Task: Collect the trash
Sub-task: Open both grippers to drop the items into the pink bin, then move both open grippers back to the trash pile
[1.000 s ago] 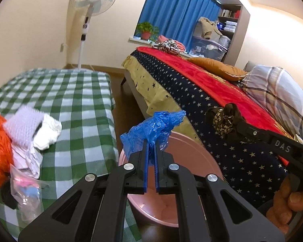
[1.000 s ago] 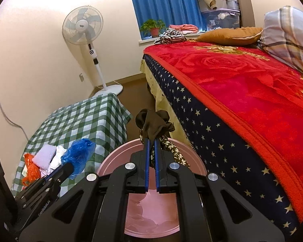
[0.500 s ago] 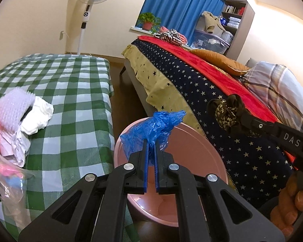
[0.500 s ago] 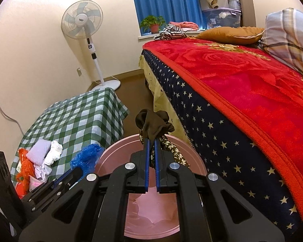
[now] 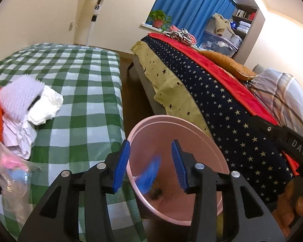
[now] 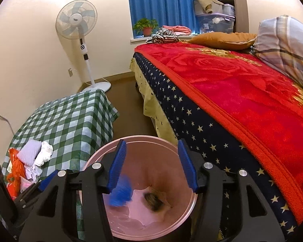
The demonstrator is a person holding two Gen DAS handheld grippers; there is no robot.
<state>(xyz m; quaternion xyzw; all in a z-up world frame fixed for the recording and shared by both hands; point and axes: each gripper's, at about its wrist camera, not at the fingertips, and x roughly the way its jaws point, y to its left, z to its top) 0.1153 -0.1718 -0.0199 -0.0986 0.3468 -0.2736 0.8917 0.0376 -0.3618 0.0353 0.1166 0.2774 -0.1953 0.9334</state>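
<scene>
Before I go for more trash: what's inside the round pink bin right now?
Inside the round pink plastic bin: a crumpled blue plastic bag, blurred, and a dark patterned cloth scrap on its pink liner. The gripper fingers hide part of the bottom.

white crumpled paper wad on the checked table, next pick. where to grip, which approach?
Take the white crumpled paper wad by its free right-hand lobe, coming from above and from the bin side with the left gripper. That edge lies on bare checked cloth; its left side is tucked against the lavender knit piece, so a pinch there would likely snag both.
</scene>
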